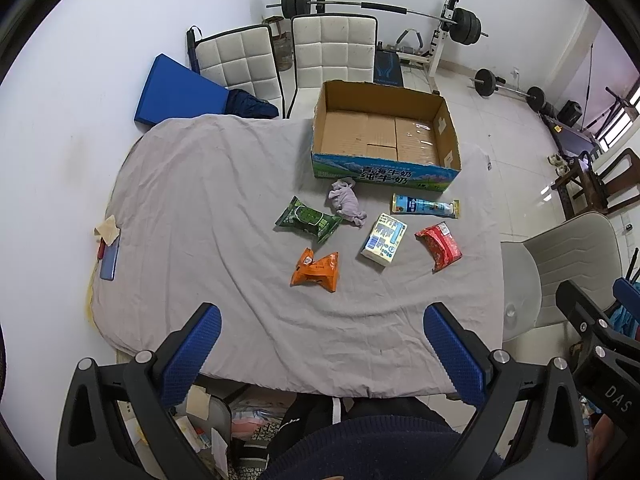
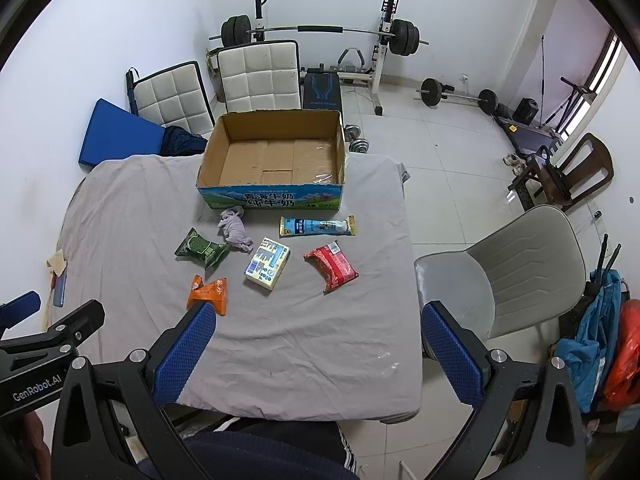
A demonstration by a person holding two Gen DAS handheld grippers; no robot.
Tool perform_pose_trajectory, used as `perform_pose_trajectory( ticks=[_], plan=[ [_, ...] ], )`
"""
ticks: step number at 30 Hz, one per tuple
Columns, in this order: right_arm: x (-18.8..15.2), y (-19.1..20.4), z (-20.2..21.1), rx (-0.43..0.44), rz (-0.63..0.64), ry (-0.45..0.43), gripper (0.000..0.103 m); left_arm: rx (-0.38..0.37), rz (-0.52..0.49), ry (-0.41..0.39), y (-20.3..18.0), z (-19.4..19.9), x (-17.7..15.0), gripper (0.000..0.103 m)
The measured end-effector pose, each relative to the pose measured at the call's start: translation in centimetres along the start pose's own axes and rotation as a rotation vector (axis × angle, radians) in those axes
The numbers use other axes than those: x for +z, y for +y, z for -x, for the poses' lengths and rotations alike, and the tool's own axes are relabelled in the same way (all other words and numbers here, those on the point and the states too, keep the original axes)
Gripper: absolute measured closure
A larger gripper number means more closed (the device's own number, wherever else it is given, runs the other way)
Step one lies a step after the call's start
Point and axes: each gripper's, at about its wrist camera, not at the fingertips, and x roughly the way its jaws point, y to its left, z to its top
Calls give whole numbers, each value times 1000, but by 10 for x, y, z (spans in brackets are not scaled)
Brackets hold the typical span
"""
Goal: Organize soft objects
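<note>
An open, empty cardboard box [image 1: 384, 132] [image 2: 276, 156] stands at the far side of the grey-sheeted table [image 1: 208, 208] [image 2: 320, 332]. In front of it lie a lilac cloth [image 1: 346, 201] [image 2: 235, 229], a green pack [image 1: 307, 219] [image 2: 201, 248], an orange pack [image 1: 317, 271] [image 2: 209, 293], a white-blue tissue pack [image 1: 384, 239] [image 2: 267, 264], a red pack [image 1: 439, 245] [image 2: 331, 265] and a long blue-white tube pack [image 1: 425, 205] [image 2: 317, 226]. My left gripper [image 1: 322, 344] and right gripper [image 2: 318, 342] are open and empty, high above the near table edge.
Two white padded chairs [image 1: 288, 60] [image 2: 224, 84] and a blue mat [image 1: 176, 92] stand behind the table. A grey chair [image 2: 516, 276] is at the right. A phone [image 1: 109, 258] lies at the table's left edge. Barbells [image 2: 320, 32] line the far wall.
</note>
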Motion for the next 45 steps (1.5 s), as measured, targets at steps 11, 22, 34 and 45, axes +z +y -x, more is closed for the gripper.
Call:
perform_pose_trajectory(
  ticks=[11, 22, 34, 45],
  plan=[
    [-8, -7, 7, -8, -11, -18, 0, -9, 1, -17, 0, 5, -3, 0],
    [-6, -9, 12, -7, -16, -23, 0, -8, 3, -33, -1, 8, -4, 0],
    [-4, -8, 16, -6, -17, -31, 0, -6, 2, -51, -1, 15, -1, 0],
    [-2, -10, 17, 0, -20, -36, 0, -6, 3, -52, 0, 15, 0, 0]
  ],
)
